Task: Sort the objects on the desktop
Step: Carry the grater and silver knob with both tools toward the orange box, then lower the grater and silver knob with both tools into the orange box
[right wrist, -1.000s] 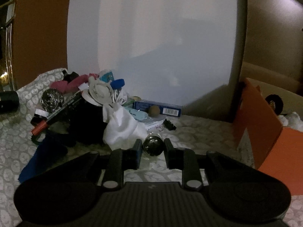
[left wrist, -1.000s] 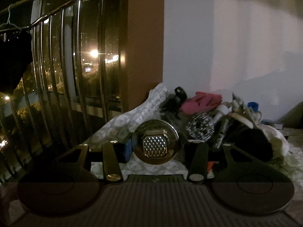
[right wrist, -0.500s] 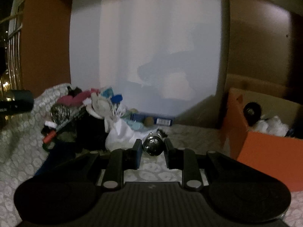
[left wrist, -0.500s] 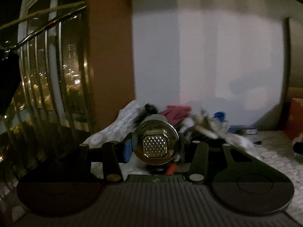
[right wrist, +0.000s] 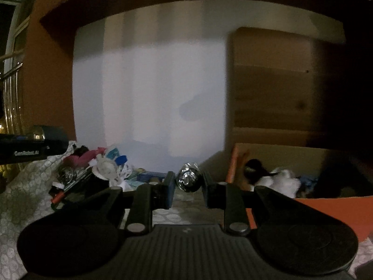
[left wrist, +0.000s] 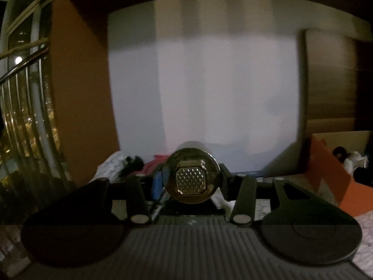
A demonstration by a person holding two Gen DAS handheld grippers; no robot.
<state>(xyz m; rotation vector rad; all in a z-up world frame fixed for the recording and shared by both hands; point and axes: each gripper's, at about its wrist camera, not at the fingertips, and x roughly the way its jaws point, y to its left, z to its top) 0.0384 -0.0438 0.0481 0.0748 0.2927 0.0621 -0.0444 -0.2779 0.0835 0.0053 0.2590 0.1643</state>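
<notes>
My left gripper (left wrist: pixel 190 182) is shut on a round gold-coloured metal cylinder (left wrist: pixel 190 179) with a studded end cap, held above the table. My right gripper (right wrist: pixel 188 183) is shut on a small shiny dark ball-like object (right wrist: pixel 188 180), lifted above the patterned tablecloth (right wrist: pixel 21 186). An orange cardboard box (right wrist: pixel 326 207) stands at the right with a black item (right wrist: pixel 253 166) and white cloth (right wrist: pixel 283 180) inside; it also shows in the left wrist view (left wrist: pixel 331 177). The left gripper's body (right wrist: pixel 32 144) shows at the far left of the right wrist view.
A pile of clutter lies at the left on the table: pink cloth (right wrist: pixel 84 157), metal scourer (right wrist: pixel 66 175), blue cap (right wrist: pixel 121 159), white cloth (right wrist: pixel 105 170), a blue box (right wrist: pixel 149 176). A white wall is behind, a wooden panel (right wrist: pixel 272 88) at the right, a balcony railing (left wrist: pixel 25 107) at the left.
Both grippers have risen and swung right with their objects. The orange box has come closer in both views. The clutter pile has dropped lower and moved left.
</notes>
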